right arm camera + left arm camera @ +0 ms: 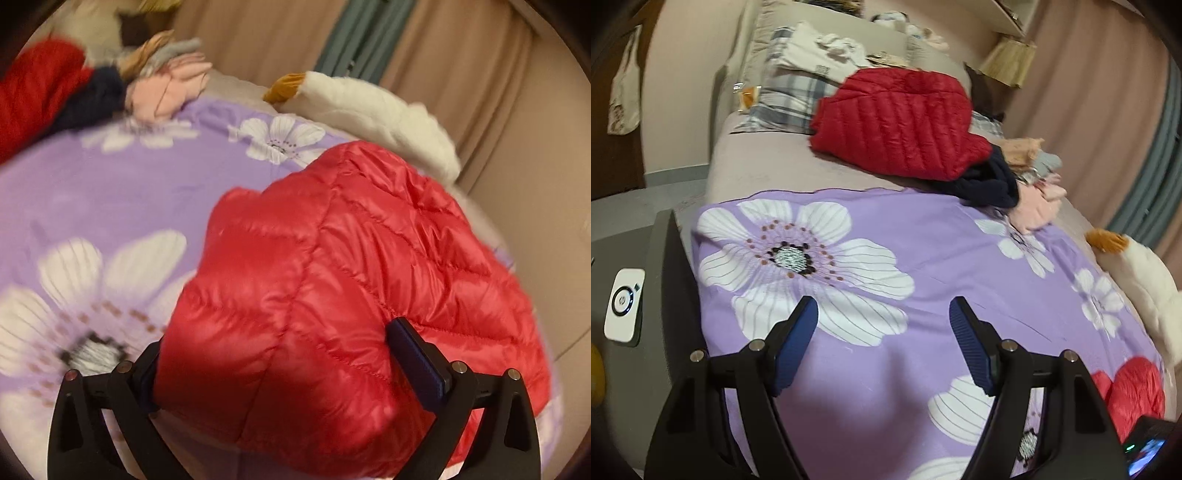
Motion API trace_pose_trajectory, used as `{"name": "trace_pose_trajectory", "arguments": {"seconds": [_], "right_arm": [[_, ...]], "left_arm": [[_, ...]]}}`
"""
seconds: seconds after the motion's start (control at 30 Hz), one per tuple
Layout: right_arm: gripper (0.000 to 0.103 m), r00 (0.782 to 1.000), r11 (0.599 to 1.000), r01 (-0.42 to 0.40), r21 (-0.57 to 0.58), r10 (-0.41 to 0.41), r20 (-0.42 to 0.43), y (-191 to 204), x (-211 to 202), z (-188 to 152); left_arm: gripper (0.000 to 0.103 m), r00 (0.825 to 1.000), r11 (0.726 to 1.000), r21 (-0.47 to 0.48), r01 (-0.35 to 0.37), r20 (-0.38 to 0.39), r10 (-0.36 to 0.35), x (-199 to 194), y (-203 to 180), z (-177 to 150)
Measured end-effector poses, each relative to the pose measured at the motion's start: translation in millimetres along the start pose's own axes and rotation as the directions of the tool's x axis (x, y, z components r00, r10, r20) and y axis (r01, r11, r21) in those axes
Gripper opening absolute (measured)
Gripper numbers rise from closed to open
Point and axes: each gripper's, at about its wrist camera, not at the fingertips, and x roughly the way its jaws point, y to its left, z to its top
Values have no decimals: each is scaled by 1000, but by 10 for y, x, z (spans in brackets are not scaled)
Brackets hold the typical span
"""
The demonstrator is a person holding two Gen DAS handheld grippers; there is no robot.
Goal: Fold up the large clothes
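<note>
left gripper jaws apart above bare purple floral sheet | right gripper jaws wide around red puffer jacket, grip unclear | sheet's left side free

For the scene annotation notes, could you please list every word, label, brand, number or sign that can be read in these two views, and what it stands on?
No text can be read in either view.
Dark print on the folded white cloth at the head of the bed: too small and blurred to read.
White device beside the bed: only a round ring symbol, no letters.
Lit screen at the lower right edge: blurred, unreadable.
Red puffer jacket: no label visible.
</note>
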Motion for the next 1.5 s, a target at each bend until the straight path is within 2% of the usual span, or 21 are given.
{"name": "trace_pose_trajectory", "arguments": {"seconds": [0.17,0.2,0.23,0.33,0.43,0.5,0.57,0.67,0.8,0.83,0.87,0.97,1.03,1.07,1.1,1.17,1.2,1.27,1.33,1.47,1.5], "right_arm": [[101,994,989,99,-113,-103,-29,155,167,96],[95,993,989,104,-108,-109,-35,140,185,103],[81,992,988,115,-105,-119,-37,142,181,100],[54,986,978,166,-124,-168,-10,113,182,115],[40,995,992,95,-82,-95,1,-71,91,157],[35,1000,1000,7,18,-7,15,-366,-32,230],[34,996,984,-84,155,77,48,-793,-179,337],[33,972,901,-232,367,196,132,-1499,-323,389],[33,919,670,-394,630,304,251,-2581,-313,153],[33,913,625,-406,667,319,256,-2785,-270,64],[33,904,554,-420,719,326,278,-3059,-193,-94],[33,920,462,-372,805,298,254,-3458,35,-410],[33,926,400,-343,850,296,235,-3642,200,-657],[33,933,391,-321,862,288,216,-3691,264,-757],[33,947,408,-276,870,270,174,-3721,339,-841],[33,958,426,-242,872,248,145,-3725,421,-896],[33,959,416,-239,877,245,144,-3738,455,-957],[34,948,352,-257,900,274,163,-3790,571,-1103],[42,949,328,-242,913,276,153,-3796,609,-1249],[44,975,389,-185,902,186,120,-3771,681,-1551],[44,974,381,-193,904,188,128,-3746,712,-1604]], "left_arm": [[73,999,998,-36,-45,0,45,45,5,-17],[73,999,998,-39,-50,-5,49,51,-8,-18],[73,999,998,-38,-52,-10,51,58,-23,-19],[73,998,998,-31,-51,-24,51,50,-75,-34],[73,999,999,-9,-41,-25,40,15,-147,-47],[73,999,999,9,-36,-23,36,-8,-206,-61],[73,999,999,34,-15,-31,16,-38,-277,-75],[73,999,998,65,24,-37,-22,-104,-380,-117],[73,993,992,85,92,-79,-86,-166,-564,-202],[73,991,990,93,108,-93,-99,-176,-621,-227],[73,987,987,101,127,-108,-116,-190,-687,-260],[73,974,972,136,193,-144,-173,-264,-929,-420],[73,974,961,186,204,-138,-180,-351,-1122,-556],[73,974,955,211,206,-138,-180,-384,-1204,-619],[73,971,946,240,218,-148,-186,-421,-1311,-692],[74,963,931,267,249,-170,-208,-461,-1432,-785],[74,959,924,279,263,-179,-219,-485,-1490,-827],[74,955,912,301,279,-187,-231,-528,-1594,-898],[74,952,902,318,292,-191,-241,-568,-1676,-956],[74,941,864,381,330,-206,-268,-659,-1886,-1112],[74,940,858,391,332,-206,-270,-675,-1916,-1145]]}}
